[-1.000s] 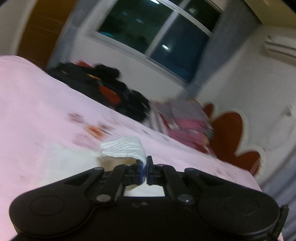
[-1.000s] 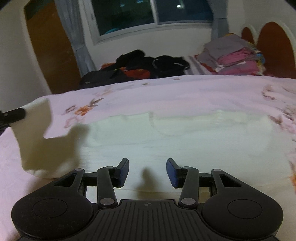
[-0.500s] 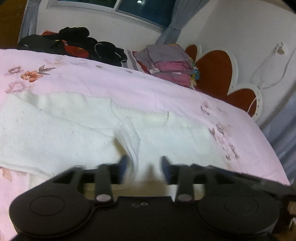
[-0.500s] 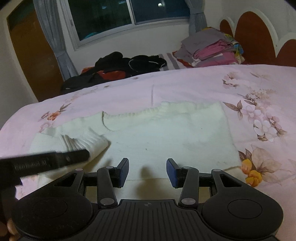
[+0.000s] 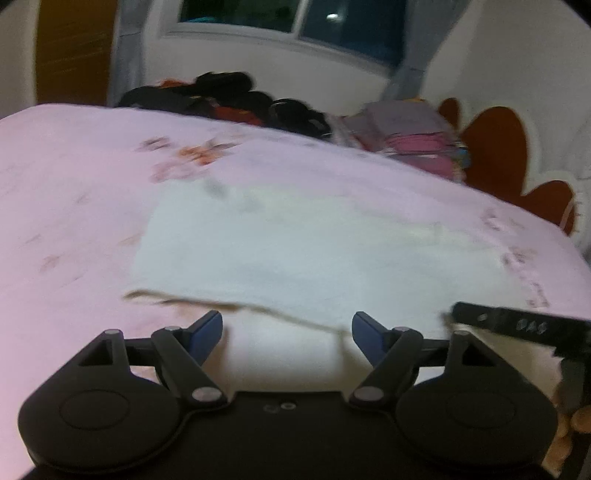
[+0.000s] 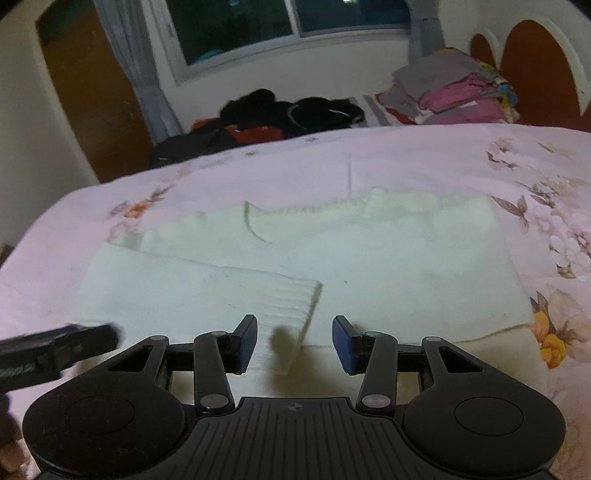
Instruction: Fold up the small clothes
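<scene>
The left wrist view is smeared by motion, so the white sweater (image 5: pixel 295 251) on the pink bedsheet (image 5: pixel 74 192) shows only as a pale patch there, and its near hem is cut off behind both tools. The left gripper (image 5: pixel 287 334) has its jaws opening, empty, above the hem; the right gripper (image 6: pixel 294 339) stands released and part open with nothing between its pads, just above the cuff of the sleeve (image 6: pixel 207 291) folded across the body. Behind lie dark clothes (image 6: pixel 280 118), a folded stack (image 6: pixel 454 96) and a window (image 6: pixel 288 22).
</scene>
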Demonstrator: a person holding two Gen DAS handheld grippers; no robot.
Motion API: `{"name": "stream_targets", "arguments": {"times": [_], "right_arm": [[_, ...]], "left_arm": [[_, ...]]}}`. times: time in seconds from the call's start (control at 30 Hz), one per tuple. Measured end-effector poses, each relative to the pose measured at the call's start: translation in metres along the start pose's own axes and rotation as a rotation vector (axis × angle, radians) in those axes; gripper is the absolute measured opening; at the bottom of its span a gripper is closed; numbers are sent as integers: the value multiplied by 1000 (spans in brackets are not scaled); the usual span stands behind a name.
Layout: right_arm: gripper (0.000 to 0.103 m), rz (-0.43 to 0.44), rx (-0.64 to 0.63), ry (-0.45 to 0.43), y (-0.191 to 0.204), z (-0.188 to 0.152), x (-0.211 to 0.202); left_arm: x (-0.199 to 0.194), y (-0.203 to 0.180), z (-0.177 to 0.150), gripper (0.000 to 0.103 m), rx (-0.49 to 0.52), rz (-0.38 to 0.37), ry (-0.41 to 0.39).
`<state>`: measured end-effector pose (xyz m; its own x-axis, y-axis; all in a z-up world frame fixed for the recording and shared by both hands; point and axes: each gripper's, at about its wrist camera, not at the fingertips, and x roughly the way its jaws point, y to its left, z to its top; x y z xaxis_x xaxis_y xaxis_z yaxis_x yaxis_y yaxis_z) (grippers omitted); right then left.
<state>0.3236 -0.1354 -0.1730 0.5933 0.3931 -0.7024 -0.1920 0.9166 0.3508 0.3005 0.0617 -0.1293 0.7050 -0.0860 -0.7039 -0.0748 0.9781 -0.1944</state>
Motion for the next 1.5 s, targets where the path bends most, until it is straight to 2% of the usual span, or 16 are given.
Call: {"name": "stream_targets", "arguments": {"times": [0.13,0.33,0.4,0.43,0.57,0.93,1.2,1.27,1.5], "right_arm": [[45,-7,0,44,3,1,16],[44,-19,-59,64,22,-1,28],[19,-12,-72,65,25,-1,29],[12,0,-68,72,26,0,30],[7,8,-69,62,28,4,29],[7,-17,-143,-89,25,36,-6],[7,-91,-133,-111,-15,52,-18],[7,-107,-122,-106,-25,51,-19],[7,-141,-93,-114,-53,51,-32]], "left_arm": [[7,8,1,74,-17,62,15],[16,10,3,74,-4,94,27],[19,12,1,74,-3,97,35],[20,12,0,74,-2,99,37],[24,14,-2,74,8,107,46],[28,15,-4,75,45,141,39],[32,16,-3,76,50,171,11],[31,17,-3,72,45,175,-2],[33,16,2,48,54,162,-38]]}}
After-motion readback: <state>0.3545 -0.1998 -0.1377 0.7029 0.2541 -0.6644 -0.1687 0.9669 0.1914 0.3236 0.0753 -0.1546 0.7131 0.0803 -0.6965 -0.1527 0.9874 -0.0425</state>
